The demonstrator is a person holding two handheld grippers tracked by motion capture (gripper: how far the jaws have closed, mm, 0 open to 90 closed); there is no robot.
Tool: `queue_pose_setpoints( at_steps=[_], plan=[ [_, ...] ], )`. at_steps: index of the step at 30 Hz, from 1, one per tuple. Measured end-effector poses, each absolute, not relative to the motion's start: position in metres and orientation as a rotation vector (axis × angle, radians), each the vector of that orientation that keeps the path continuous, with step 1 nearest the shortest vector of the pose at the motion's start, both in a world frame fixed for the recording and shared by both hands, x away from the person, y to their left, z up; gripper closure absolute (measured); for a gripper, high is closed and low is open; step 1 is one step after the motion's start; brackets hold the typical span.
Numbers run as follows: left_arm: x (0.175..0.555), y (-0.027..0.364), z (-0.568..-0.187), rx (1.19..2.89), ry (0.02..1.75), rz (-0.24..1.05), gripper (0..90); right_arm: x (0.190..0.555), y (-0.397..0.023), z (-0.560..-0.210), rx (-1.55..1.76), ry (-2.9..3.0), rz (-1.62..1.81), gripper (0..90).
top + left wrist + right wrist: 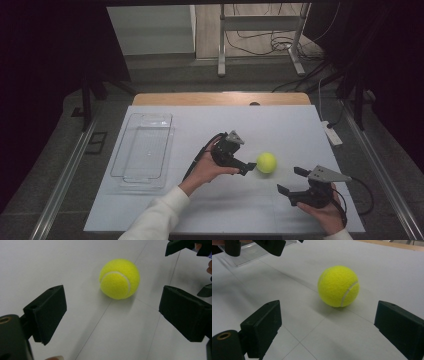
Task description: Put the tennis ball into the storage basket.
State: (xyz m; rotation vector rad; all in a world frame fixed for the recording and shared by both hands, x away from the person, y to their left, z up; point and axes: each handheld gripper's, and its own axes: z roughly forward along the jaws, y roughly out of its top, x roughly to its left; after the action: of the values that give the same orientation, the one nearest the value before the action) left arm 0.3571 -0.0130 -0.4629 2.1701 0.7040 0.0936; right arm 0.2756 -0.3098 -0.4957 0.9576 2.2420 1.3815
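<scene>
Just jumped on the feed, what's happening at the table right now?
A person holds a gripper in each hand around a yellow tennis ball lying free on the white table. The left gripper is closest, fingers open and pointed at the ball without touching it. The right gripper waits open nearby. A clear plastic tray sits empty off to the left.

Fuzzy felt on the tennis ball [338, 286], matt white table sheet [280, 125], clear glossy plastic tray [145, 150], matt black gripper pads [48, 312].
</scene>
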Motion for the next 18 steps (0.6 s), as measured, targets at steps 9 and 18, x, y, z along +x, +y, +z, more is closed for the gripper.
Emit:
queue_pose_setpoints(
  at_steps=[9,18],
  plan=[
    [0.360,-0.023,-0.461,2.182,0.692,0.091,8.8,0.275,-0.310,-0.496,0.957,2.245,1.380,7.7],
    [0.362,-0.026,-0.461,2.184,0.689,0.087,8.7,0.275,-0.310,-0.496,0.955,2.248,1.374,7.7]
  ],
)
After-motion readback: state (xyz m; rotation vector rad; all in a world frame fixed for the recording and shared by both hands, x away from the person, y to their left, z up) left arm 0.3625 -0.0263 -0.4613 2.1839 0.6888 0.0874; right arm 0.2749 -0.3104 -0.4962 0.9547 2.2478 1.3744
